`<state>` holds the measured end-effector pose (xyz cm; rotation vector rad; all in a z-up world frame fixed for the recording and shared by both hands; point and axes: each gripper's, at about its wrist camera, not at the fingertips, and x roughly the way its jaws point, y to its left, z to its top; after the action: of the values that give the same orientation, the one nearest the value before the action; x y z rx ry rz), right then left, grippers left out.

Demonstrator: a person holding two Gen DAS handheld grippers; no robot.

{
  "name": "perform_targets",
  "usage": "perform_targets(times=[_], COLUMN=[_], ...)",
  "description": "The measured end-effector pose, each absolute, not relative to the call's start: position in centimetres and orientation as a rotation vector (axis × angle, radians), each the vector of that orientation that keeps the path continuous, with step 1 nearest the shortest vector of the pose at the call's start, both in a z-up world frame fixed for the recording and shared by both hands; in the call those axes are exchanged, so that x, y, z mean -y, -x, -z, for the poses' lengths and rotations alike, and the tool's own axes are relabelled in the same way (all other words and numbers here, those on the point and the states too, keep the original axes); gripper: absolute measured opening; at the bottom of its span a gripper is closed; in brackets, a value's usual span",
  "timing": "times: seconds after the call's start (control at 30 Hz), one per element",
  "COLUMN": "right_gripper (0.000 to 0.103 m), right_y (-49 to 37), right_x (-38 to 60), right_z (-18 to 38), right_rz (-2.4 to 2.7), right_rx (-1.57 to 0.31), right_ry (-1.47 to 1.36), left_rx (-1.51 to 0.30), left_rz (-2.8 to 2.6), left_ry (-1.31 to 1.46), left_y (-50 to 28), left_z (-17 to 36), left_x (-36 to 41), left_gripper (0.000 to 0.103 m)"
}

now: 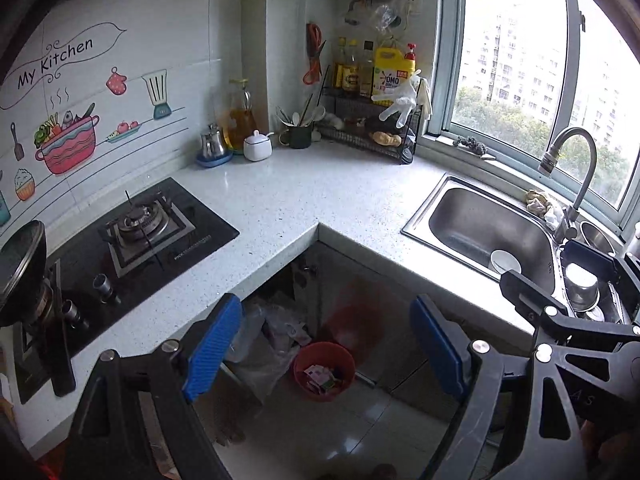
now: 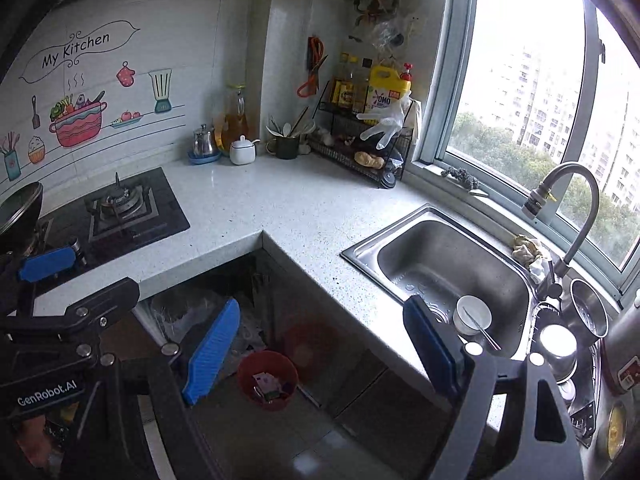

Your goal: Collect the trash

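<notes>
Both claws are held high above the inner corner of the L-shaped counter (image 1: 304, 200), and both are spread wide with nothing between the blue pads. The left claw (image 1: 326, 344) is seen in its own view with the floor framed between its fingers; the right claw (image 2: 320, 352) is seen the same way in its view. The left claw's blue pad is also caught at the left edge of the right wrist view, above the hob's front edge.

Down on the floor, in the nook under the counter's inner corner, a red bin (image 1: 324, 370) is seen, upright, with scraps of paper and wrappers (image 2: 269, 387) lying inside it. Clear plastic bags (image 1: 276, 332) are piled just beside the bin, against the cabinet.

On the counter, a black gas hob (image 1: 140, 236) is set near the left edge, with a dark pan (image 1: 22, 264) at its near end. At the back corner a metal pot (image 1: 212, 146), an oil bottle (image 1: 240, 120), a white jar (image 1: 258, 146) and a mug of utensils (image 1: 300, 132) are lined up along the wall. A wire rack (image 1: 372, 132) of bottles is placed by the window, and a clear glove (image 1: 400, 100) is draped over it.

A steel sink (image 2: 444, 272) is sunk into the right stretch of counter; a white bowl (image 2: 472, 314) with a spoon across it is seen inside. A crumpled rag (image 2: 528, 250) is left at the sink's back edge by the tap (image 2: 576, 208).
</notes>
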<state>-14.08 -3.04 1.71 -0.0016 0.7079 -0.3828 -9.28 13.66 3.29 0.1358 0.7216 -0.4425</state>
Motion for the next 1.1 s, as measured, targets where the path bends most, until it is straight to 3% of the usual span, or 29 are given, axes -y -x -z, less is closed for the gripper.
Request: perform_targets(times=[0.73, 1.1], right_gripper=[0.083, 0.089], right_y=[15.6, 15.8], right_x=[3.3, 3.1], right_z=[-2.2, -2.2], right_rz=[0.374, 0.386], right_rx=[-0.708, -0.7], right_ry=[-0.018, -0.005], left_rx=[-0.731, -0.744], left_rz=[0.464, 0.47], left_ry=[-0.134, -0.127], left_y=[9.4, 9.4], left_z=[-3.0, -2.8], left_x=[-13.2, -13.4], left_gripper=[0.084, 0.084])
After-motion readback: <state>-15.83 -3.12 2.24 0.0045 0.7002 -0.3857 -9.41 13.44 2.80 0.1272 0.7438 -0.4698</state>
